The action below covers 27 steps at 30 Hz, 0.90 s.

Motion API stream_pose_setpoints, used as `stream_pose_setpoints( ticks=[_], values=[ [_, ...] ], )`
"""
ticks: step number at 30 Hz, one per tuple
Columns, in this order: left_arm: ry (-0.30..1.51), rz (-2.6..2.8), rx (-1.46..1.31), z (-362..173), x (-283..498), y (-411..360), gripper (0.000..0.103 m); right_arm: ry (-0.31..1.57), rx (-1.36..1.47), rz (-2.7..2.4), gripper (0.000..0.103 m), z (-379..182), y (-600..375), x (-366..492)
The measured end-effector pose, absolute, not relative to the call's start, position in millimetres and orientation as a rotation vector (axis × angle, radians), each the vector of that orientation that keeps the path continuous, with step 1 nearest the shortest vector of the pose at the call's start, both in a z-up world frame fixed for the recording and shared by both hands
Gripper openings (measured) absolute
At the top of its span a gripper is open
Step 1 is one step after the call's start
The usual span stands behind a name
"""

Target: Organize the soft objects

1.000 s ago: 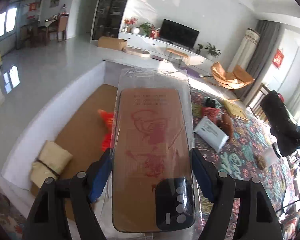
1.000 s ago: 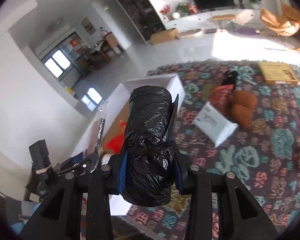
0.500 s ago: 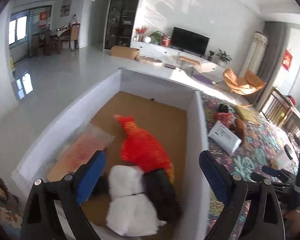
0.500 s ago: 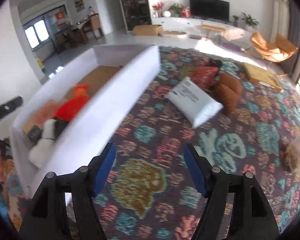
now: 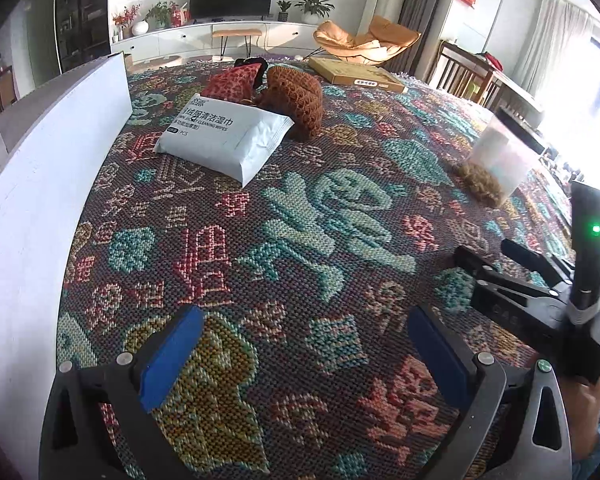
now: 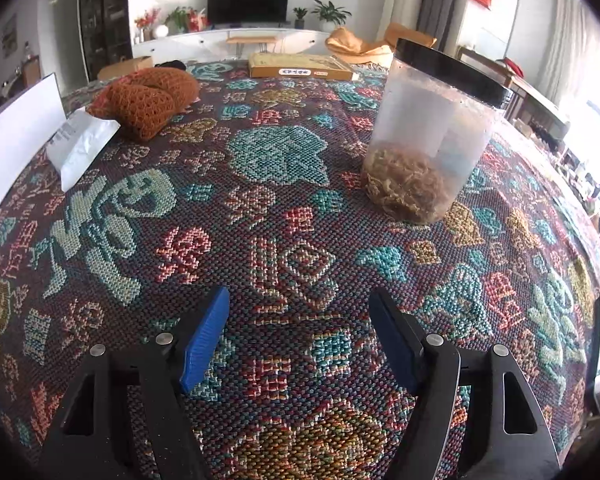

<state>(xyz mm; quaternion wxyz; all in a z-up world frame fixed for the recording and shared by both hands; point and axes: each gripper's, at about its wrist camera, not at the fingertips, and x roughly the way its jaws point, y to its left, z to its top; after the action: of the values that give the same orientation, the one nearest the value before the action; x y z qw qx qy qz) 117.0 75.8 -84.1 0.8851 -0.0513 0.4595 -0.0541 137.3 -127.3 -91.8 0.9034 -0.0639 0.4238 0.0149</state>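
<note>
Patterned rug (image 5: 300, 220) still carried the wipes (image 5: 224, 136), red pouch (image 5: 234, 80) and knit bundle (image 5: 296, 96) beside the white box (image 5: 40, 168), unsorted, while both the left gripper (image 5: 300, 354) and right gripper (image 6: 300, 332) hung with jaws released, empty.

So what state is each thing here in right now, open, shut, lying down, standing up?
Left gripper: open, holding nothing, over the rug.
Right gripper: open, holding nothing.
Jar: upright, black lid on, brown fluff at the bottom.
Wipes pack: lying flat, looks sealed.
Brown knit: folded in a heap, touching the wipes pack.
Red pouch: lying behind the wipes pack.
Flat box: lying flat, closed.
TV: off.
</note>
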Motion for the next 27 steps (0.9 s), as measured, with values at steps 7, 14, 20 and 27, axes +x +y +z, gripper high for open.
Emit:
stream_pose_setpoints(
  ticks=[7,14,20,27],
  values=[
    [0.972,0.018,-0.068,-116.0,143.6,102.5,0.102,0.905,-0.046,0.056,0.081,-94.5,-139.6,137.2],
    [0.950,0.046,-0.036,-120.6,142.9,97.6,0.103,0.908,-0.047,0.057,0.082,-96.3,-138.6,138.7],
    [0.950,0.048,-0.033,-121.7,145.6,98.7,0.103,0.908,-0.045,0.059,0.083,-96.7,-138.8,139.0],
    [0.950,0.048,-0.033,-121.5,144.1,98.0,0.103,0.908,-0.045,0.059,0.083,-96.6,-139.1,138.9]
  ],
)
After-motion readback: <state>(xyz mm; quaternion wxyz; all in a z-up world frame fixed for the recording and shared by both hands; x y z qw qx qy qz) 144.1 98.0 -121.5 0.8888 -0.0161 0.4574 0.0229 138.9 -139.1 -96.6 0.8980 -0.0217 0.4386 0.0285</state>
